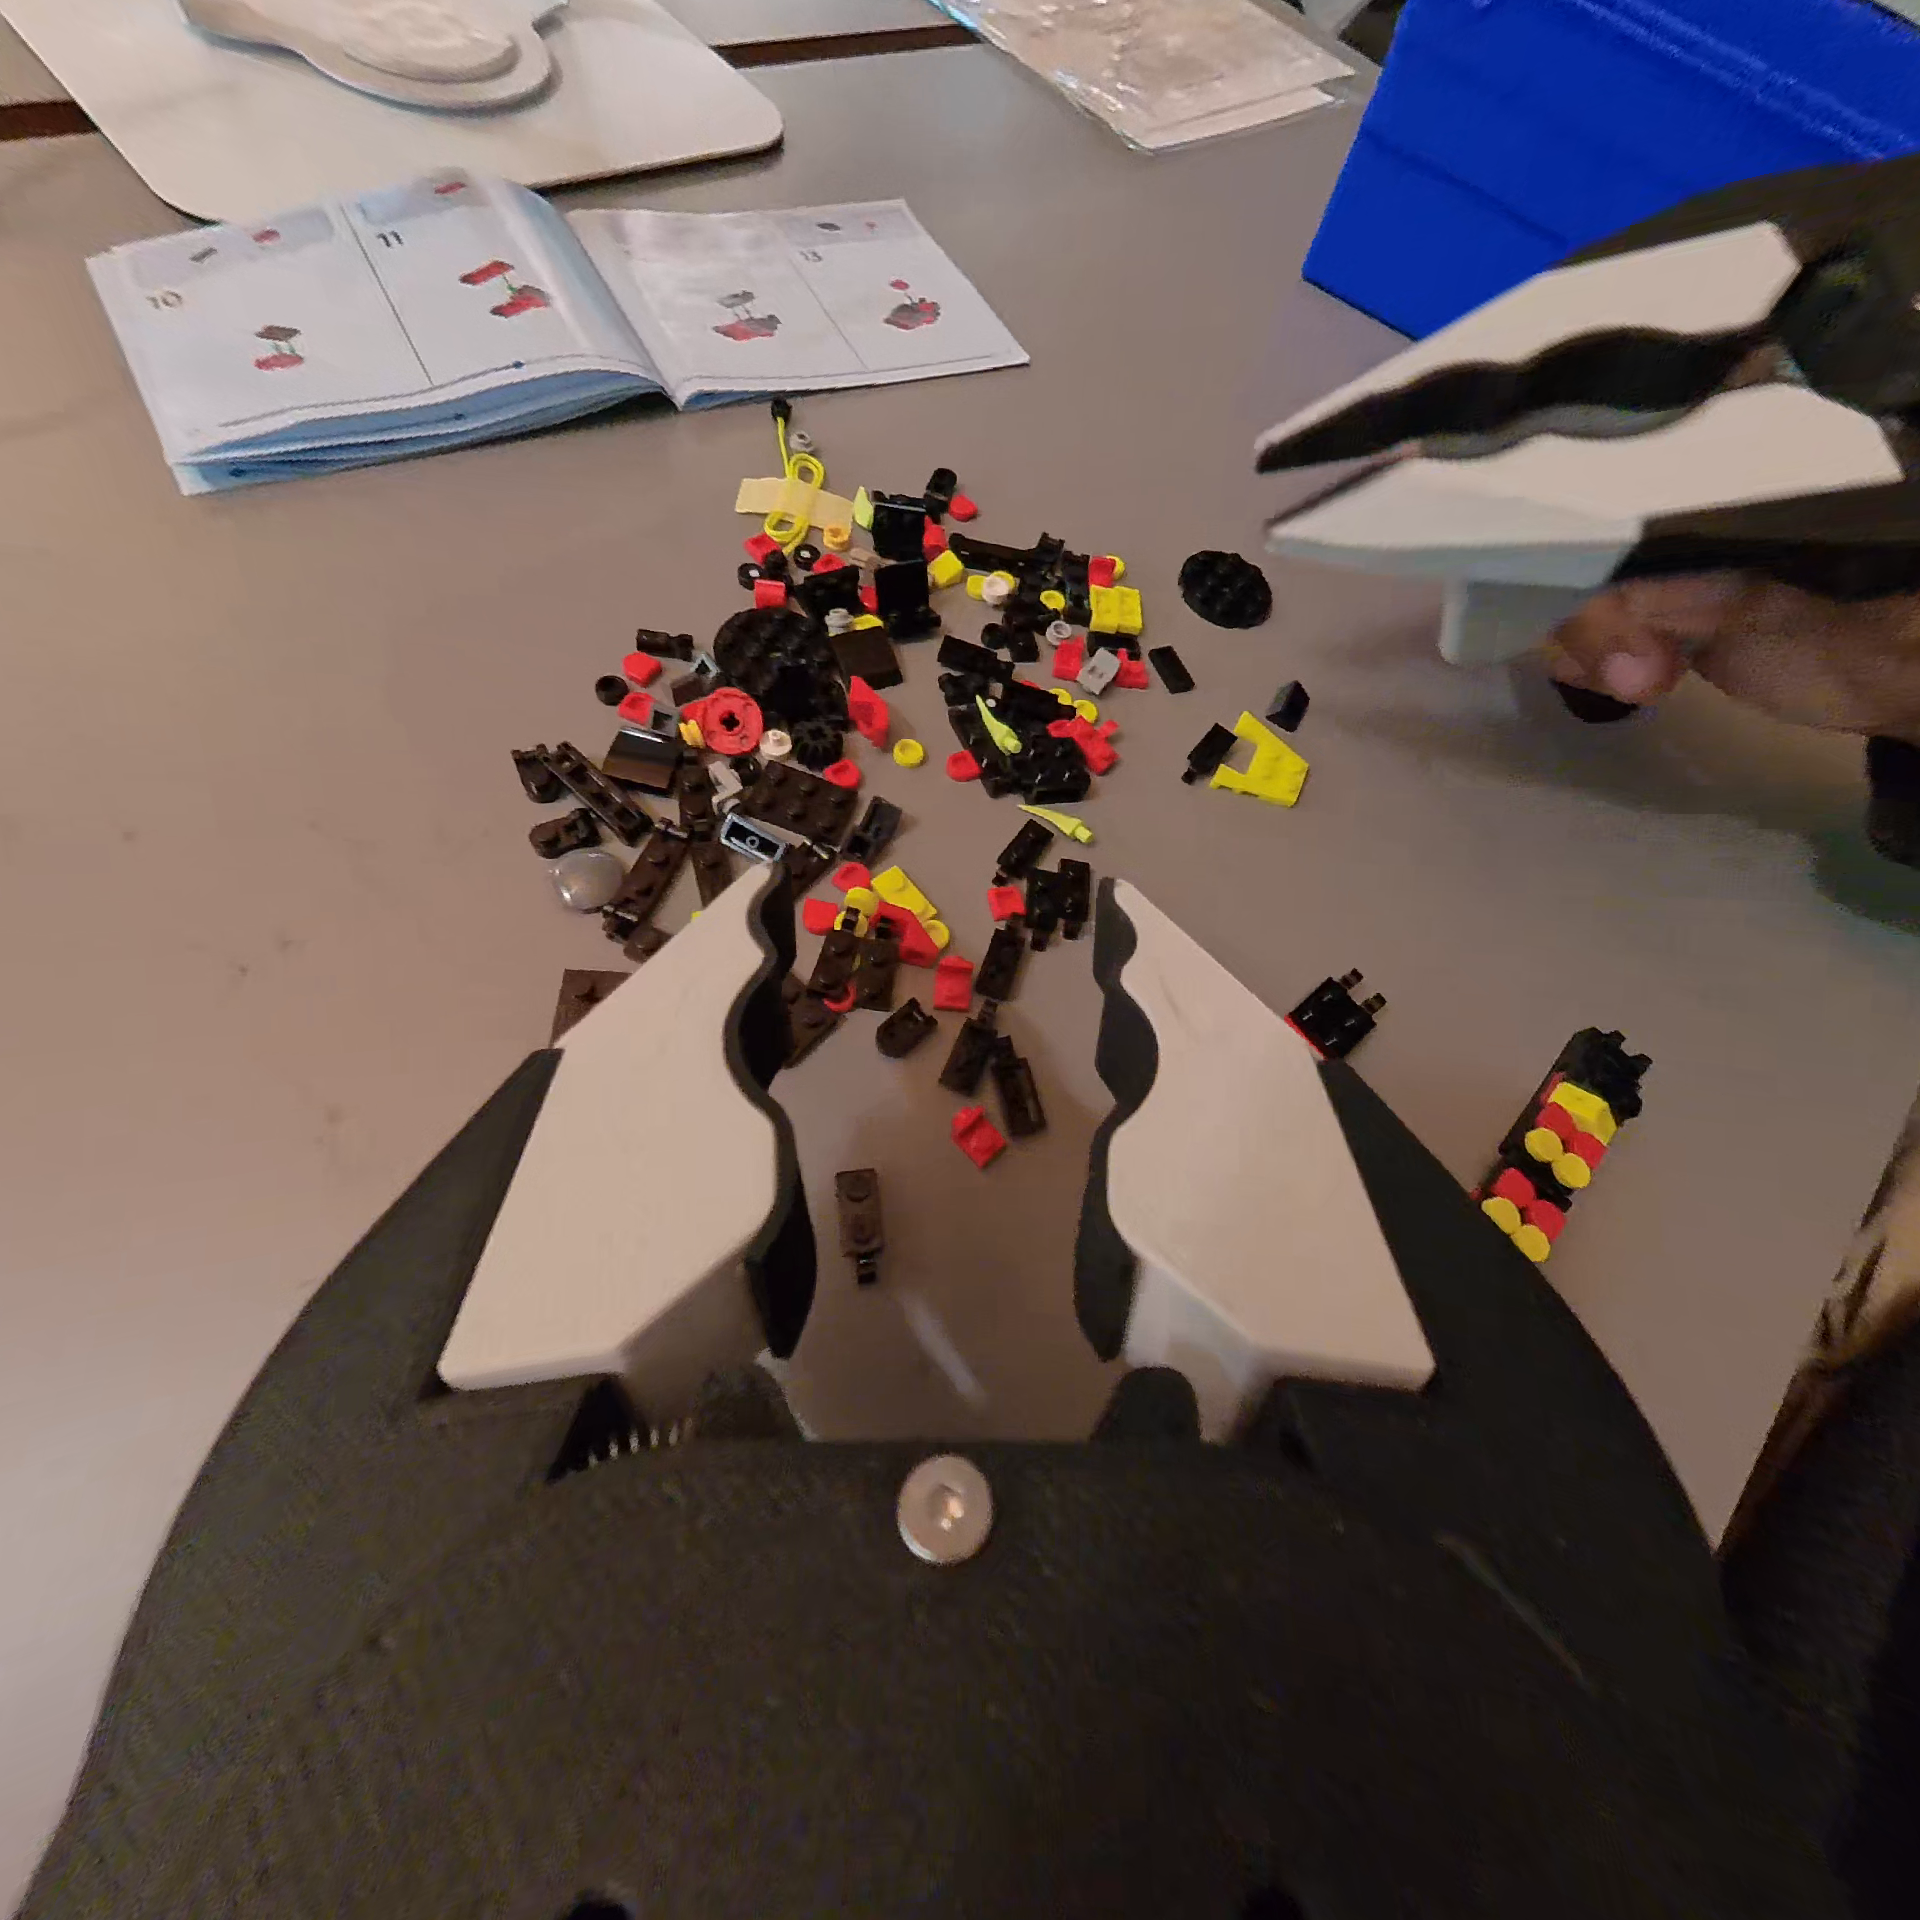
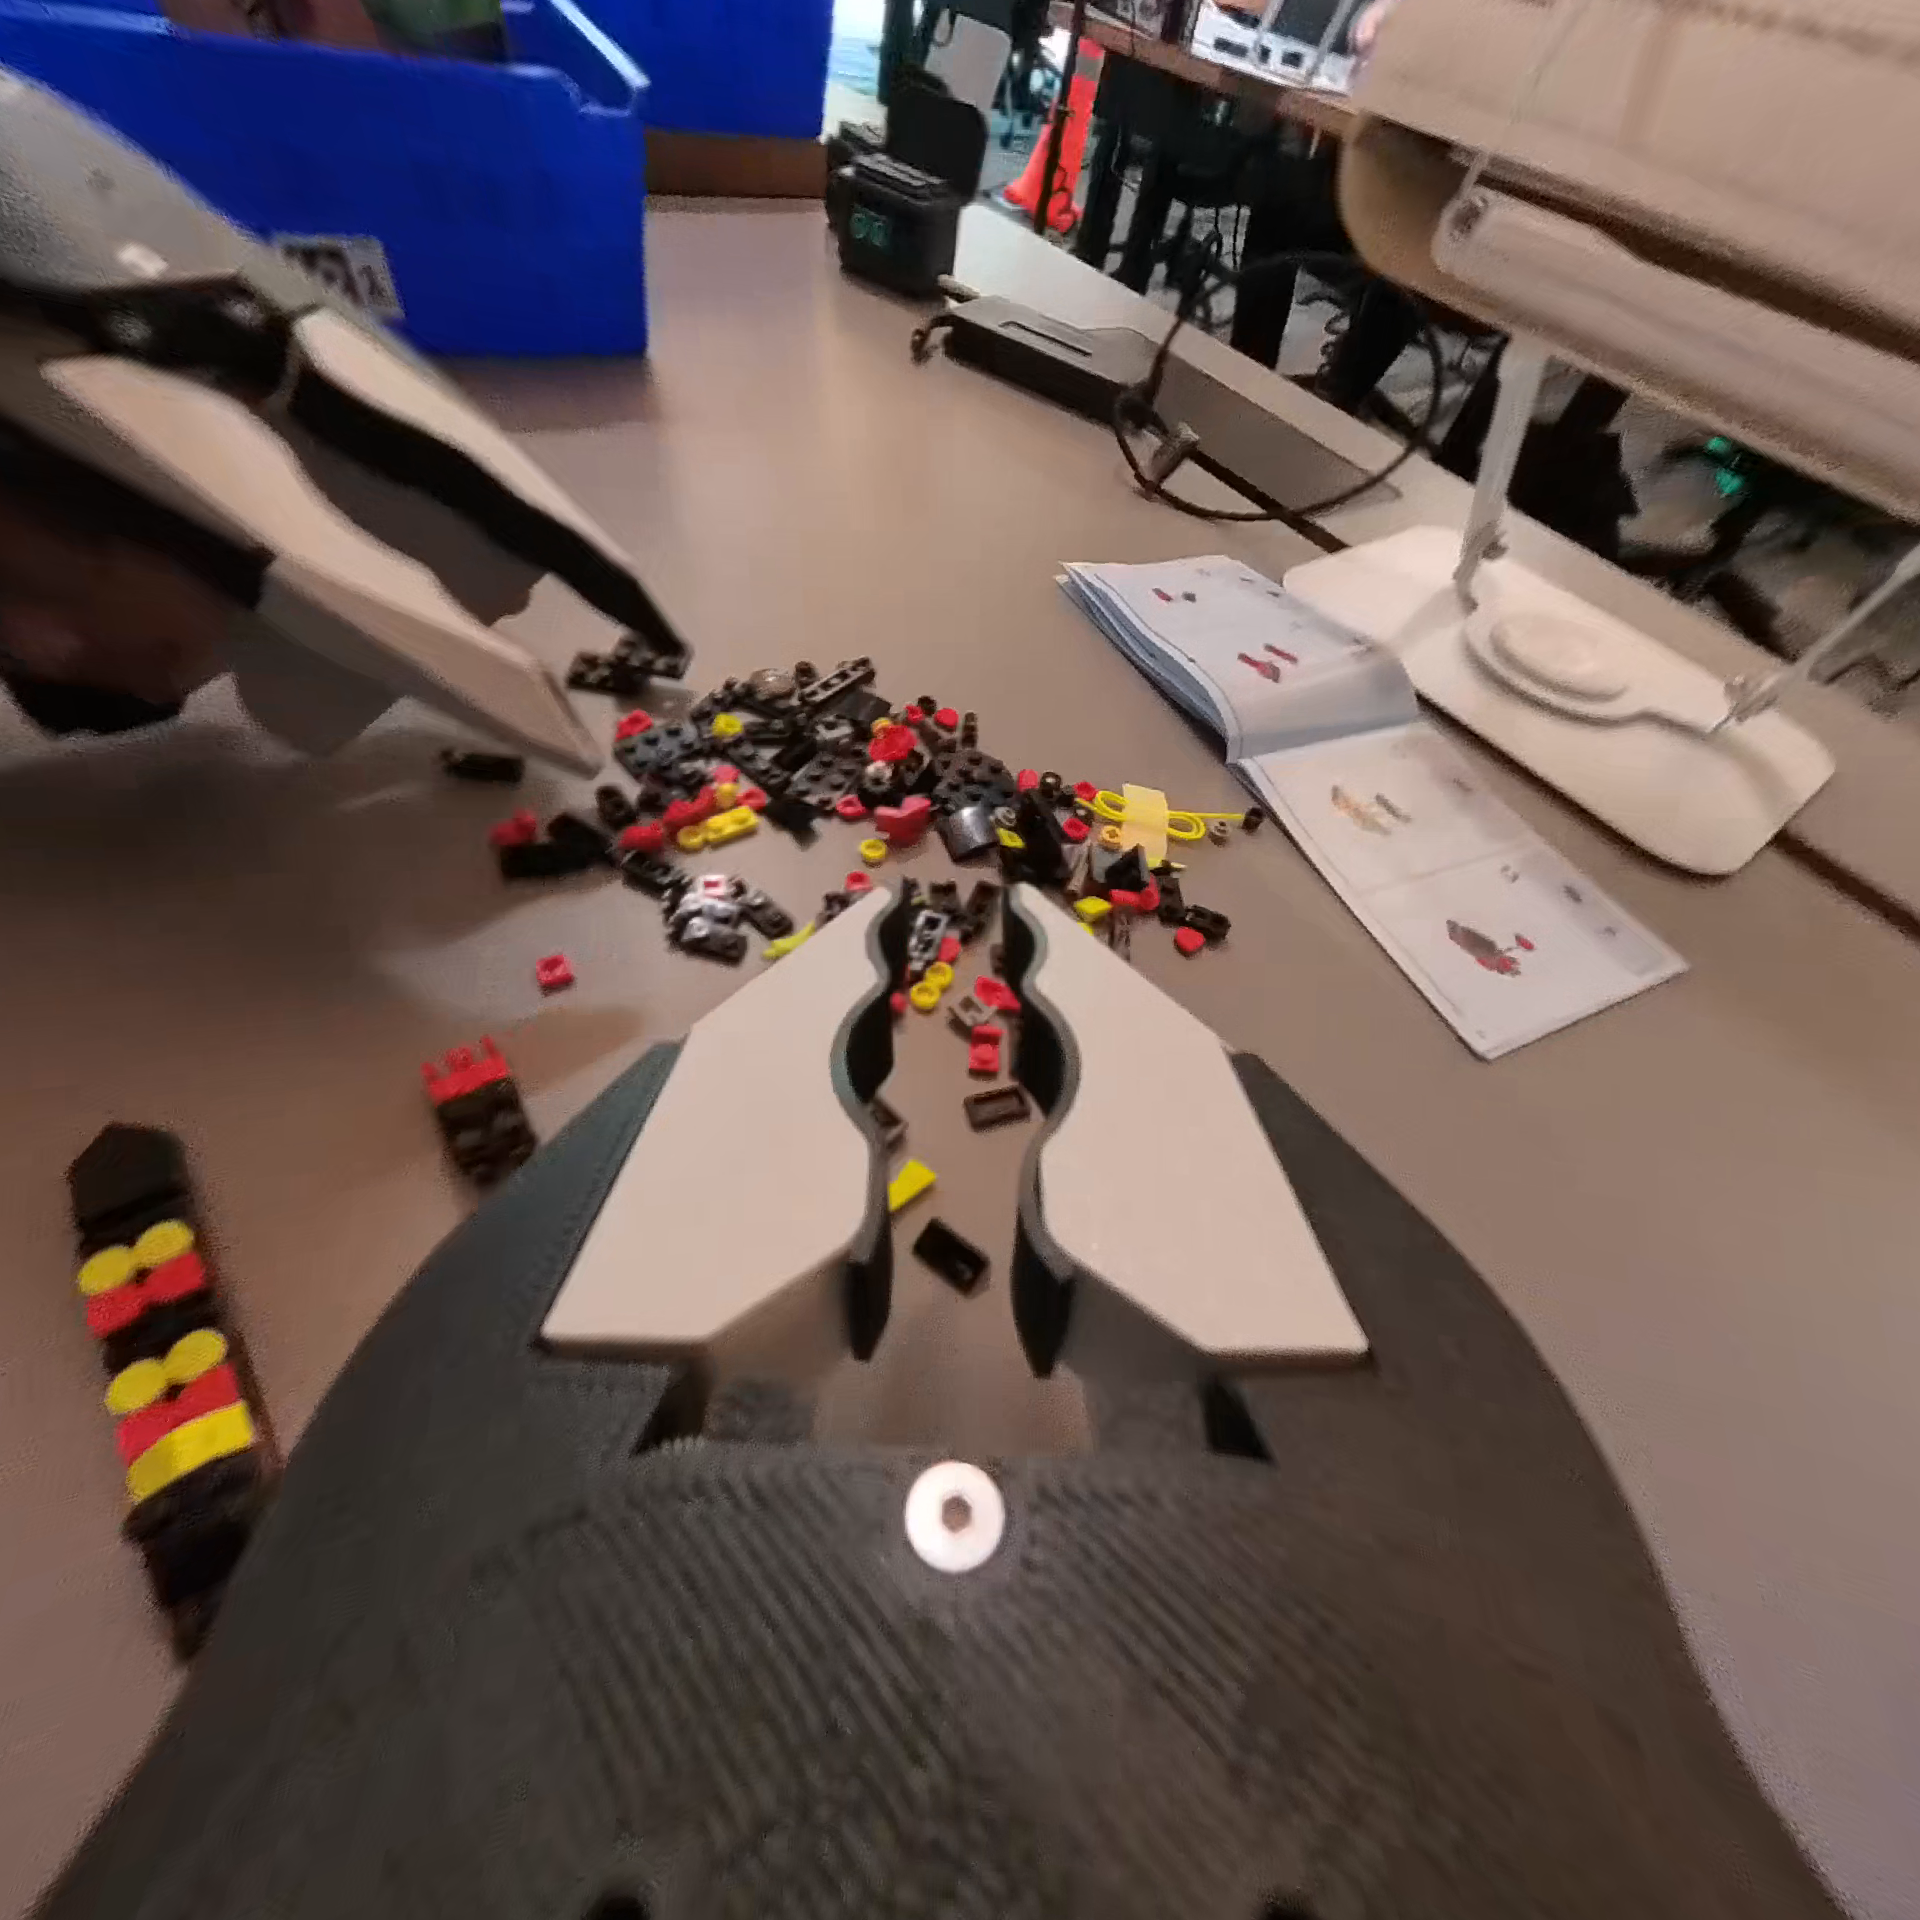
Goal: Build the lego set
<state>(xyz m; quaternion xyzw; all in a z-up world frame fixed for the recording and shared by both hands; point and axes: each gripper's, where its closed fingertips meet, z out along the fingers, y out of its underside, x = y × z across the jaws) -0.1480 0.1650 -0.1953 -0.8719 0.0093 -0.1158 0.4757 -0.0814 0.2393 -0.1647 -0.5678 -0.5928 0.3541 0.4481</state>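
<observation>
Grey cable (image 2: 1278,457) only in right wrist view; left gripper (image 1: 935,904) spread, right gripper (image 2: 948,902) narrowly parted, both empty.

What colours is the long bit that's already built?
The built strip is black with red and yellow pieces on top. The left wrist view shows it sharpest.
</observation>
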